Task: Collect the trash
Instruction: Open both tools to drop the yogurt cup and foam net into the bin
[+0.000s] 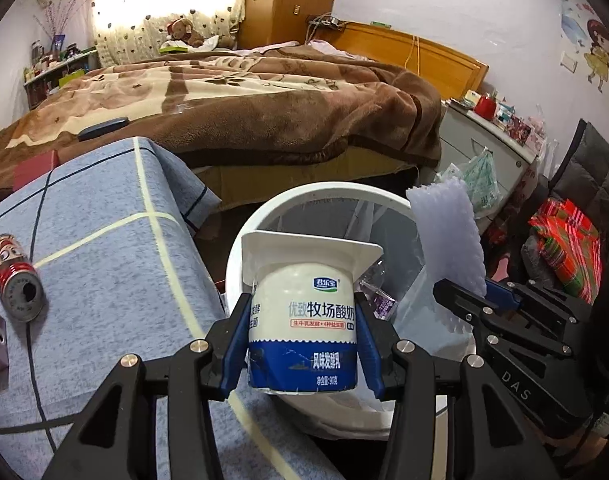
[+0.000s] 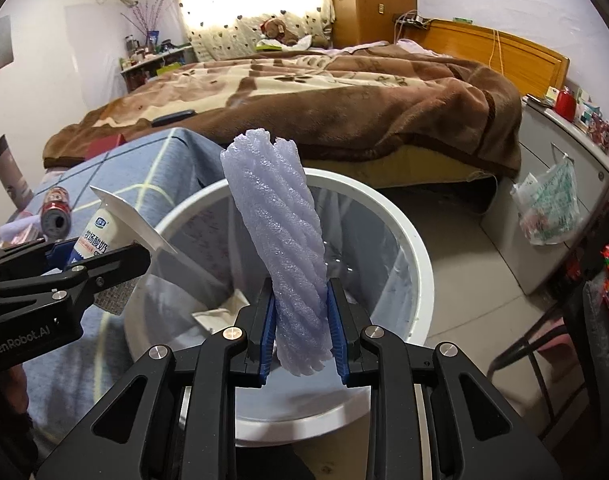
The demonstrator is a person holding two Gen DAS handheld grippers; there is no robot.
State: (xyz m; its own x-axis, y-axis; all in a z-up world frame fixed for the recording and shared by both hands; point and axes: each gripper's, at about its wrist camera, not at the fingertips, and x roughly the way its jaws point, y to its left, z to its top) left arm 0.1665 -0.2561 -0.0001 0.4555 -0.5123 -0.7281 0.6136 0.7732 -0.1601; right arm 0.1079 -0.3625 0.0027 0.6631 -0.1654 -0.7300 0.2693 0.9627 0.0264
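The left tool (image 1: 302, 344) is clamping a white and blue plastic yogurt cup (image 1: 304, 320) between its blue pads, holding it over the near rim of the round white bin lined with clear plastic (image 2: 416, 256). The right tool (image 2: 300, 336) is pinching a lilac foam net sleeve (image 2: 280, 240), narrowly closed, above the bin's mouth. Both appear to be at the drop-off step; next, each needs opening over the liner. A red drink can (image 1: 14, 276) is lying on the blue checked surface (image 1: 104, 264), uncollected.
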